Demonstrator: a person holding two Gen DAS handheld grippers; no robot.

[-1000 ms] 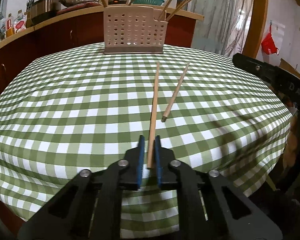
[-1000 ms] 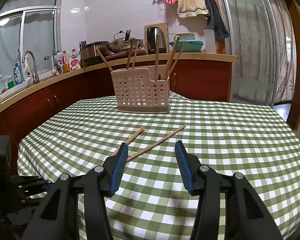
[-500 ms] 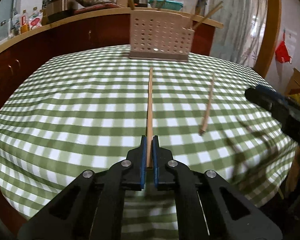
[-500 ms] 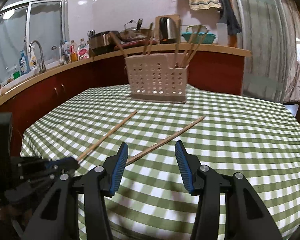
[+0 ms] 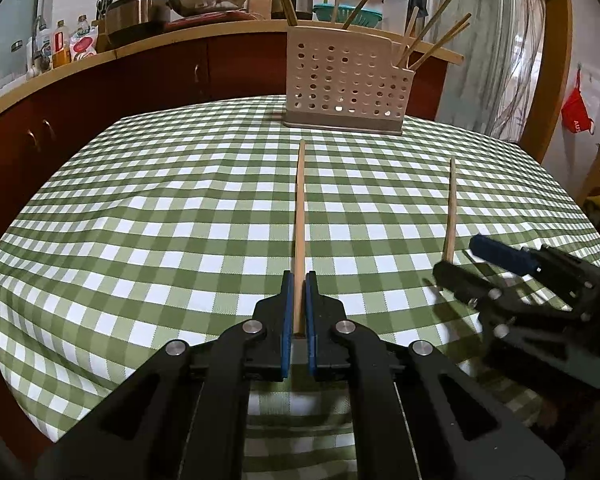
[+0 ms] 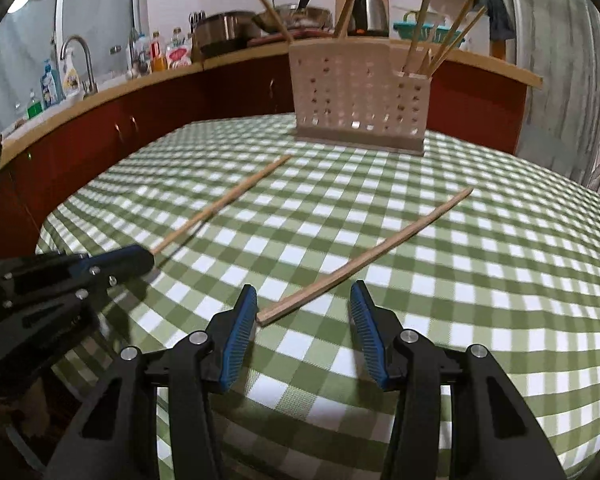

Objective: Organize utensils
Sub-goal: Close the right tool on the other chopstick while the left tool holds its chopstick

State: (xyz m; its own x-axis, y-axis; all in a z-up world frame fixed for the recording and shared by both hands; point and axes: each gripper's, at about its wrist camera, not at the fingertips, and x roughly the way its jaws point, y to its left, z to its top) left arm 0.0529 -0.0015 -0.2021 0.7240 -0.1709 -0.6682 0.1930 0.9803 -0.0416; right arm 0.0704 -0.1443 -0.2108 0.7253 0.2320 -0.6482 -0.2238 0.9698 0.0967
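My left gripper (image 5: 297, 280) is shut on the near end of a wooden chopstick (image 5: 300, 216), which points straight ahead over the green checked tablecloth. It also shows in the right wrist view (image 6: 224, 200), held by the left gripper (image 6: 140, 258). A second chopstick (image 6: 364, 258) lies on the cloth with its near end between the fingers of my open right gripper (image 6: 303, 300). This chopstick (image 5: 449, 208) and the right gripper (image 5: 460, 258) show at the right of the left wrist view. A beige perforated utensil holder (image 5: 346, 84) with several chopsticks stands at the table's far side.
The round table (image 5: 140, 208) drops away at its edges. Behind it runs a dark red cabinet counter (image 5: 140, 68) with pots, bottles, a kettle and a sink tap (image 6: 80, 60). A curtain and door frame (image 5: 548, 60) are at the right.
My left gripper has lifted its chopstick and swung it toward the holder. My right gripper has moved forward and low, so the second chopstick's end now lies between its open fingers.
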